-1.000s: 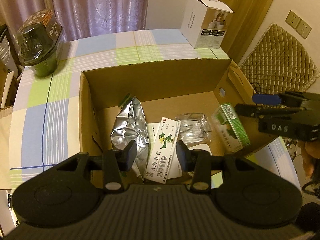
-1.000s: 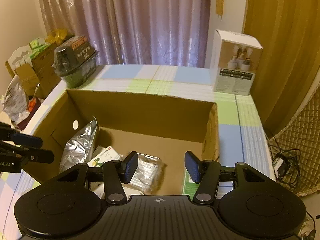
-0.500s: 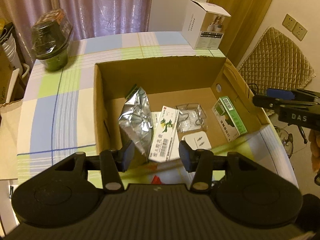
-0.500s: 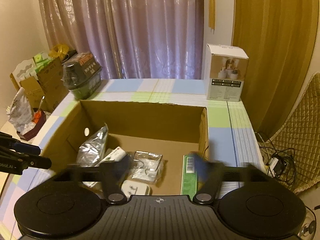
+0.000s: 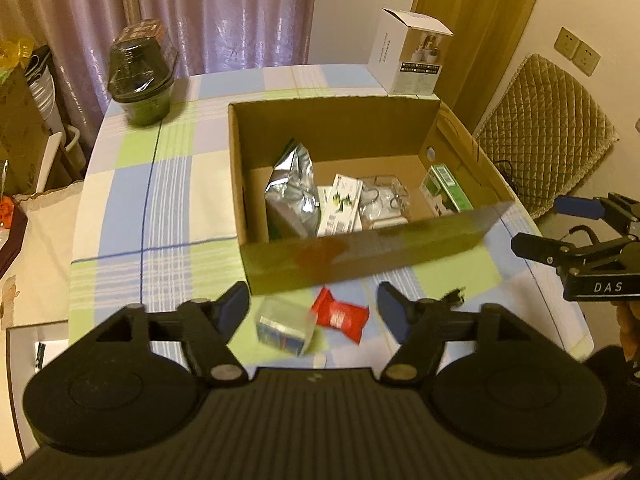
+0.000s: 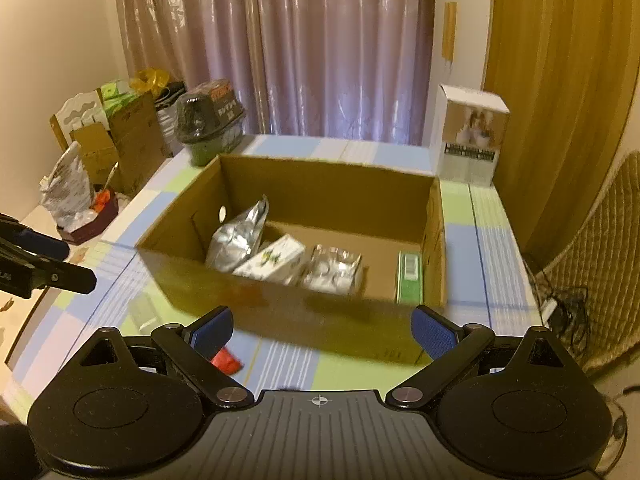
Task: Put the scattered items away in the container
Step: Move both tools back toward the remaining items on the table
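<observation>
Grippers — left gripper [image 5: 313,307] and right gripper [image 6: 322,330] — hover gaping, empty, before the cardboard box [image 5: 362,258].

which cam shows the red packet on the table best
The left wrist view. The red packet lies whole on the tablecloth in front of the cardboard box, beside a small clear container, between the open left gripper fingers. In the right wrist view only a blurred red corner shows behind a finger.

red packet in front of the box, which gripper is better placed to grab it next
Left. The left gripper is open with the red packet between its jaws, before the cardboard box. The right gripper sees it only behind its left finger.
</observation>
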Demonstrator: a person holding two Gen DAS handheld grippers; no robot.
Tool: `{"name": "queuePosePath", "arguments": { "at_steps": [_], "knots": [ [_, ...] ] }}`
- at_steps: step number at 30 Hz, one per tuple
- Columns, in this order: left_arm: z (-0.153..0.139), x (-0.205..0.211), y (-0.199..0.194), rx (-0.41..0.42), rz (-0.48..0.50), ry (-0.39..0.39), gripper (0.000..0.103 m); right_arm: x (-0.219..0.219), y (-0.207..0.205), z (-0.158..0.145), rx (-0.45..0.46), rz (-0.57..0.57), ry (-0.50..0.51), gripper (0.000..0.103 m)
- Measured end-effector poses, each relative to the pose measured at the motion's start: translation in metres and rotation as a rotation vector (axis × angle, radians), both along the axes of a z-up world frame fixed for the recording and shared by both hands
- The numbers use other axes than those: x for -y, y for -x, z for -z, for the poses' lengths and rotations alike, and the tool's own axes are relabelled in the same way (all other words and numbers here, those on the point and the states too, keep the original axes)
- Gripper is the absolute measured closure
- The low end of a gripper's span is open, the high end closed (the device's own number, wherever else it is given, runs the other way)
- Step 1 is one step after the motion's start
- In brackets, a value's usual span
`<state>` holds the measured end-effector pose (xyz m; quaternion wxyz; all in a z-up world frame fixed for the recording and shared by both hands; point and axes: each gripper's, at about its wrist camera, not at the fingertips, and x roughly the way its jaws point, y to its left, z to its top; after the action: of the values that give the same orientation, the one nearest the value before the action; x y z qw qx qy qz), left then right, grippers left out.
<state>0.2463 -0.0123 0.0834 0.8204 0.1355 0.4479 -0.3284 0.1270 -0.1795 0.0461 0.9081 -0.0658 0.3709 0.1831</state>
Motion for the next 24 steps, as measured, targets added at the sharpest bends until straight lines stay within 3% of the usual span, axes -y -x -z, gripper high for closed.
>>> {"name": "queuePosePath", "arguments": {
  "at_steps": [9,24],
  "knots": [
    [0.017,-0.028,0.041,-0.028,-0.021,-0.003,0.009,0.014,0.042,0.017,-0.07,0.036,-0.02,0.003],
    [0.036,-0.046,0.083,-0.016,-0.04,-0.048,0.001,0.028,0.089,0.027,-0.123,0.06,-0.029,0.003]
  ]
}}
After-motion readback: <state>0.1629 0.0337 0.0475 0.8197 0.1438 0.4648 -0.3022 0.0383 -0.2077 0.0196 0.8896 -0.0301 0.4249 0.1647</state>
